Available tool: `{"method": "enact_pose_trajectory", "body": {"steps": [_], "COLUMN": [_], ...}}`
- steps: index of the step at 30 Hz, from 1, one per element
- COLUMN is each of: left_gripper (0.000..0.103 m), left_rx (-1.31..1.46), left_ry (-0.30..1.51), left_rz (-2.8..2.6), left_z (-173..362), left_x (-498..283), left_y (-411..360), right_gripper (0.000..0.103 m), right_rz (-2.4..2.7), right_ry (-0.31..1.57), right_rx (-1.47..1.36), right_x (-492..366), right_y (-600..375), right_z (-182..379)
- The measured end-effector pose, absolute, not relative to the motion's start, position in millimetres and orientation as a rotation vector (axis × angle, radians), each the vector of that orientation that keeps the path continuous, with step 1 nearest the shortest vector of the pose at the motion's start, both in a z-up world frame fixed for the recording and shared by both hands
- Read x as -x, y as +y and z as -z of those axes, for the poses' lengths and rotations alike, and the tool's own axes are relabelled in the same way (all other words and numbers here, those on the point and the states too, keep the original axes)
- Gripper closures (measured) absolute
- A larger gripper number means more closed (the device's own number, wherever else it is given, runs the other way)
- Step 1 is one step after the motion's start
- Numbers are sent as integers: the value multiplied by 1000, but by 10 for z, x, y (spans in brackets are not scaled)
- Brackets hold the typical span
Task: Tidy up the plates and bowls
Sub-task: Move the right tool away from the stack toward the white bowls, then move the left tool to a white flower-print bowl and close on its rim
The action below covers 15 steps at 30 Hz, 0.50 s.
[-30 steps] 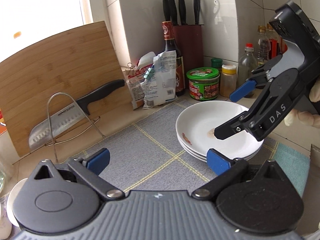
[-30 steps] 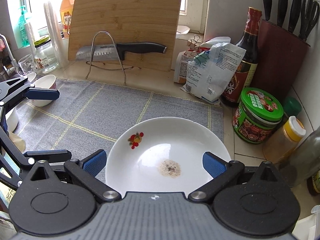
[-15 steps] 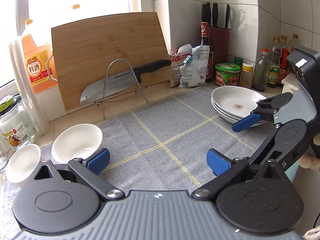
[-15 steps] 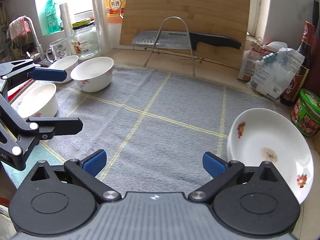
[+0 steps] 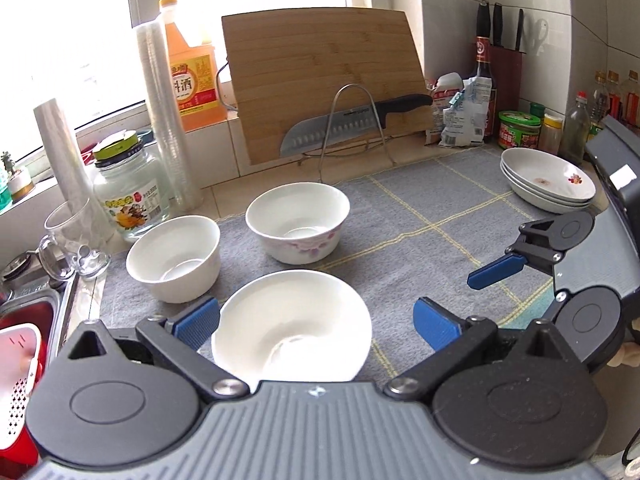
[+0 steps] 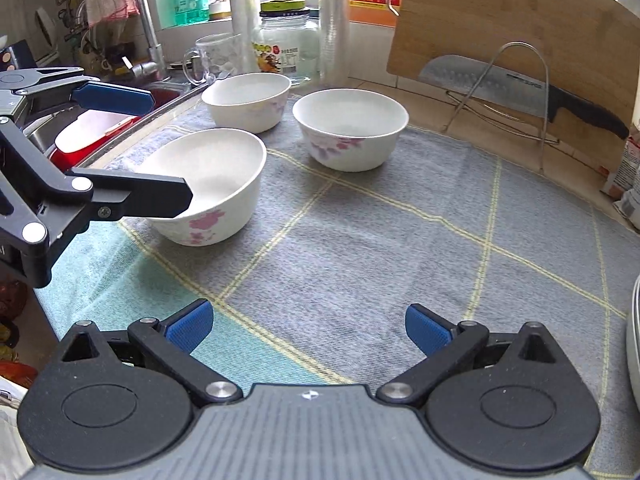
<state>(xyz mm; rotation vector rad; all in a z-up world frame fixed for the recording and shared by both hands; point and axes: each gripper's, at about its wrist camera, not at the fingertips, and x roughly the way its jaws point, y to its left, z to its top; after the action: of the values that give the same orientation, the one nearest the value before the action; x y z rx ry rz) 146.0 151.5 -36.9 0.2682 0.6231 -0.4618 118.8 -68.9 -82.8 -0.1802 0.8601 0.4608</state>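
Plates (image 5: 549,180) in a stack show fully only in the left wrist view, at the mat's (image 5: 400,216) far right corner. Three bowls sit at its left end; the nearest bowl (image 5: 292,326) lies between the released left tool's (image 5: 316,322) fingers. Right tool (image 6: 308,326) hovers over bare mat, released. Orange bottle (image 5: 192,76) label reads "料酒".

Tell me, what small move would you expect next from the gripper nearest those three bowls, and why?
Probably the left gripper eases forward and down so its open fingers straddle the rim of the nearest bowl. That bowl sits on the mat right at the fingers, ungripped. The plates are already stacked, while the three bowls stand apart, so nesting them seems next. The right gripper is open over bare mat.
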Motion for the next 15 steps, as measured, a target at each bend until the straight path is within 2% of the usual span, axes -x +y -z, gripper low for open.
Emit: {"method": "enact_pose_trajectory", "body": {"steps": [15], "left_gripper": [1], "left_rx": [-231], "left_ry": [718], "left_rz": [424], "left_z": [540], "left_x": [-1758], "left_y": [1934], "right_gripper": [0], "right_rz": [-564], "right_ry": [878], "right_rx": [259], "right_x": [-1345], "right_y": [-42], "right_z": [1090]}}
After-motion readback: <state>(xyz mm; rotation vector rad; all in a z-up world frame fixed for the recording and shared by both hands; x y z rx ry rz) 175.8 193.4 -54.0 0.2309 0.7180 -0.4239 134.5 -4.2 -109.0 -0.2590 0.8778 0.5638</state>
